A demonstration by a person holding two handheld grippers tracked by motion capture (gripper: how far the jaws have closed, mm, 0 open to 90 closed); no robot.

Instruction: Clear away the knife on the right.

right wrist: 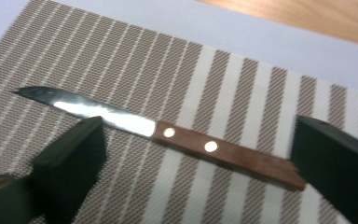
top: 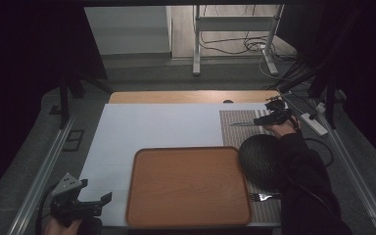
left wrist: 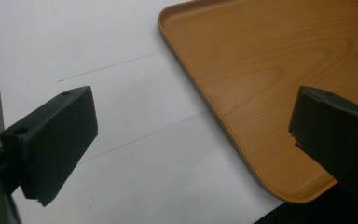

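Observation:
A knife [top: 242, 124] with a wooden handle and a bare steel blade lies flat on a striped brown placemat [top: 232, 134] at the table's far right. My right gripper [top: 269, 119] is low over it and open. In the right gripper view the knife [right wrist: 223, 151] lies crosswise between the two jaws, and the right gripper [right wrist: 199, 137] has a gap to it on the left side. My left gripper [top: 98, 200] rests near the front left corner, open and holding nothing. In the left gripper view the left gripper [left wrist: 191, 130] straddles the corner of a wooden tray [left wrist: 284, 60].
The bare wooden tray [top: 188, 186] sits at the front centre on a white mat [top: 156, 127]. A dark round bowl-like object [top: 260, 156] lies on the placemat just right of the tray. A fork [top: 262, 197] lies near the placemat's front edge, beside a dark sleeve [top: 303, 186].

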